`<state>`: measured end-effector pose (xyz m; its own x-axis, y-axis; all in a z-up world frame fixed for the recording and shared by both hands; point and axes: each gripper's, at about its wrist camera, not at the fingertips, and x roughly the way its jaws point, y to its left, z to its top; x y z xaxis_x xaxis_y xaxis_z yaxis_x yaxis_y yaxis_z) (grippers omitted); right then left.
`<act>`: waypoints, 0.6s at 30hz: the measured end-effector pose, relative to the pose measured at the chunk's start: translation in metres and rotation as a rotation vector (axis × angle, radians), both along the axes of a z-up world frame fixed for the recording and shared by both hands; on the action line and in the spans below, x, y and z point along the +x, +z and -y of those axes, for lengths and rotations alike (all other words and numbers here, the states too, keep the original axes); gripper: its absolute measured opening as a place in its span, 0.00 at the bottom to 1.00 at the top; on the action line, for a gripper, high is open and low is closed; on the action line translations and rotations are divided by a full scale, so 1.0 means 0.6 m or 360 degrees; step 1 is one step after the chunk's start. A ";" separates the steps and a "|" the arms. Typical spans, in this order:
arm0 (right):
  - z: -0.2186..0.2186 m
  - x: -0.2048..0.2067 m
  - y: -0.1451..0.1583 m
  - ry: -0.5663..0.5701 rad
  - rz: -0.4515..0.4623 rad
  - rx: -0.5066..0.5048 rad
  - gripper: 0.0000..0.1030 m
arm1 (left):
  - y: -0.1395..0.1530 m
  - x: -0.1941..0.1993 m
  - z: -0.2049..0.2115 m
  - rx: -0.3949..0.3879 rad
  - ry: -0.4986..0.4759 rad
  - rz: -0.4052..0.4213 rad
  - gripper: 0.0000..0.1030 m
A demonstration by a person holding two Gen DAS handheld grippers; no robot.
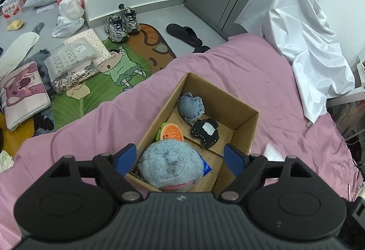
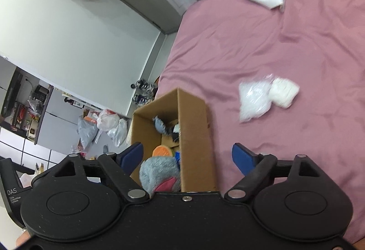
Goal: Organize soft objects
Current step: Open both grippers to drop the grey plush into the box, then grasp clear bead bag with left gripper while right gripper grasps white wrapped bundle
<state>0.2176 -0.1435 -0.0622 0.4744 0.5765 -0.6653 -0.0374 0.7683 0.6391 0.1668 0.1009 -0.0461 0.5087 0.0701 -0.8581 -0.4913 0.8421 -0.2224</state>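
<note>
Right wrist view: right gripper point(image 2: 187, 156) jaws apart, empty, above open brown cardboard box point(image 2: 196, 135); white fluffy bagged pieces point(image 2: 264, 99) lie ahead-right on pink bedsheet point(image 2: 251, 44). Left gripper point(image 1: 180, 158) spread, over grey-blue plush point(image 1: 170, 164) in box.

- Pink bedsheet point(image 1: 228, 72), creased, covers the bed.
- White sheet point(image 1: 303, 35) draped at the bed's far corner.
- Sneakers point(image 1: 122, 22), one pair, on the floor by the wall.
- Black slipper point(image 1: 183, 33) near the door.
- Cartoon mat point(image 1: 114, 72) on the floor, packaged items lying on it.
- Plastic bags point(image 1: 68, 12) by the wall.
</note>
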 end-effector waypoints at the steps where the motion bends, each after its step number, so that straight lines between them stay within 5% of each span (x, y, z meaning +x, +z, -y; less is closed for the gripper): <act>1: 0.006 0.000 0.003 0.0000 0.0004 -0.0005 0.84 | 0.002 0.000 0.003 0.0003 -0.0004 0.0001 0.81; 18: 0.089 0.008 0.025 -0.0070 0.0089 -0.0127 0.90 | 0.024 0.008 0.082 0.0003 -0.0120 0.0066 0.81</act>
<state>0.2226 -0.1970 -0.0470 0.5356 0.5005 -0.6802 -0.0363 0.8183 0.5736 0.1717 0.0515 -0.0316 0.5478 0.0318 -0.8360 -0.4166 0.8770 -0.2396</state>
